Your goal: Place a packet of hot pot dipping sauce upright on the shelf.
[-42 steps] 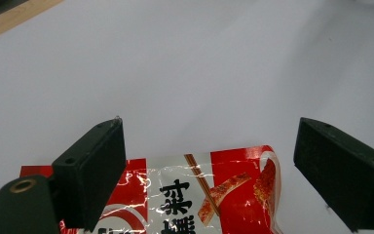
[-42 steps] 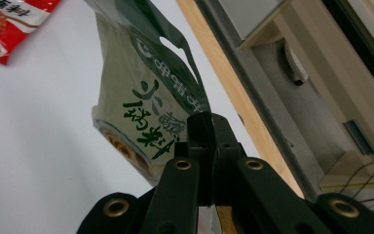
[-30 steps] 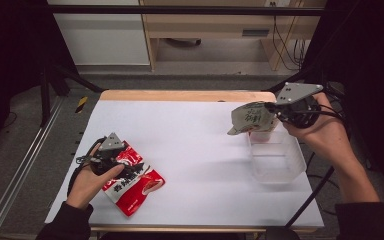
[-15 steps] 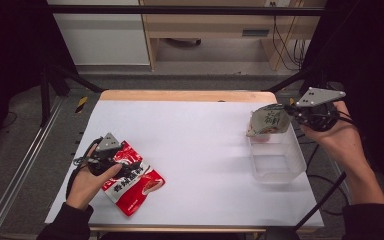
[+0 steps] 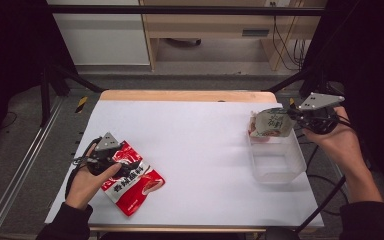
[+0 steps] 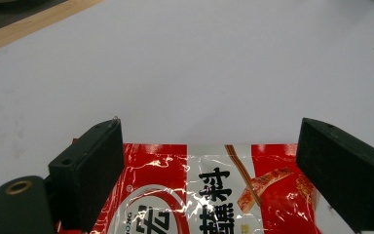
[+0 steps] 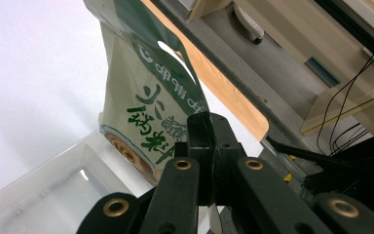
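A red snack packet (image 5: 135, 184) lies flat near the front left of the white table (image 5: 200, 140). My left gripper (image 5: 125, 167) rests over its near end. Its jaws stand open, one on each side of the packet's (image 6: 214, 195) top edge, and the left gripper (image 6: 209, 161) pads are clear of it. My right gripper (image 5: 294, 119) is shut on a green-and-white pouch (image 5: 271, 122), which hangs over the far end of a clear plastic box (image 5: 276, 161) at the table's right. In the right gripper view the right gripper (image 7: 207, 131) pinches the pouch (image 7: 146, 97) above the box (image 7: 53, 180).
A wooden strip (image 5: 185, 95) runs along the table's far edge. Black frame rails (image 5: 55, 75) stand at both sides, with a cabinet and cables (image 5: 280, 45) on the floor beyond. The table's right edge lies just past the box.
My right gripper has carried the pouch to the right and down, from left of the box to over its far end. The left gripper and red packet have stayed still.
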`<control>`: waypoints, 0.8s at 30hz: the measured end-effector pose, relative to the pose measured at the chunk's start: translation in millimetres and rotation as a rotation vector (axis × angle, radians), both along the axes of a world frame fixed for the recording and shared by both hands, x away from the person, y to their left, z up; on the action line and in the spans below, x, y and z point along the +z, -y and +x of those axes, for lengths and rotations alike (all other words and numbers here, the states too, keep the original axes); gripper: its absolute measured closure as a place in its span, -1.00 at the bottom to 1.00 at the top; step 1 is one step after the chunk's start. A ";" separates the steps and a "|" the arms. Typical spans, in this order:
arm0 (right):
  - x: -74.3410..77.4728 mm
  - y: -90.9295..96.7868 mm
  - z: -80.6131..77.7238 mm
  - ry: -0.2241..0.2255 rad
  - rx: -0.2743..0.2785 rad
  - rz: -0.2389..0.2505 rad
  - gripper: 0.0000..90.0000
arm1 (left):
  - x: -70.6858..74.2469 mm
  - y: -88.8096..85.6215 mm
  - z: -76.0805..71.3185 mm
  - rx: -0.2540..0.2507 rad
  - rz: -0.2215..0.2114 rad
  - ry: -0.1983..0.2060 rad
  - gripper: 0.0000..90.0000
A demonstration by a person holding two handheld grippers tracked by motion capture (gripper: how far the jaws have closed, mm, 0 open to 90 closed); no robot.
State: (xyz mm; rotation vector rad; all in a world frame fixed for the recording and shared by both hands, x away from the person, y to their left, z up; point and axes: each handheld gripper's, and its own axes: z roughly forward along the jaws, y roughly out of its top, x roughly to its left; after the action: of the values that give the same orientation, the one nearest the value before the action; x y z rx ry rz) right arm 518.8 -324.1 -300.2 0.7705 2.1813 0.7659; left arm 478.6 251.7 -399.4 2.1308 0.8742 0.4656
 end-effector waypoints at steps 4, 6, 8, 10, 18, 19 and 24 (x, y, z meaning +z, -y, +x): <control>-5.7 2.3 1.1 -0.014 -0.002 -0.001 1.00 | 0.1 -0.9 0.3 0.003 -0.003 0.000 -0.76; -8.6 3.4 1.4 -0.020 -0.003 -0.004 1.00 | 0.0 -0.8 0.4 0.002 -0.002 -0.001 -0.76; -11.2 4.6 2.2 -0.023 -0.004 -0.004 1.00 | -0.1 -0.5 0.4 0.000 0.000 -0.002 -0.76; -13.2 5.4 2.6 -0.031 -0.008 0.001 1.00 | -0.1 -0.3 0.1 -0.001 0.000 -0.002 -0.76; -25.2 6.7 6.3 -0.074 0.002 -0.009 1.00 | -0.4 0.4 0.4 0.001 0.001 -0.007 -0.77; -26.2 6.2 6.5 -0.078 0.003 -0.009 1.00 | -0.6 0.0 0.5 0.002 -0.001 -0.008 -0.77; -30.2 4.3 7.9 -0.091 0.014 -0.004 1.00 | -2.2 0.1 0.9 0.005 0.001 -0.012 -0.77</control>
State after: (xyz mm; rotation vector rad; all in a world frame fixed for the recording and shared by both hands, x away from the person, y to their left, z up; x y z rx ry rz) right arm 526.7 -328.5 -330.3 0.8029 2.2704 0.7462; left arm 479.5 251.6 -401.6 2.1345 0.8866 0.4558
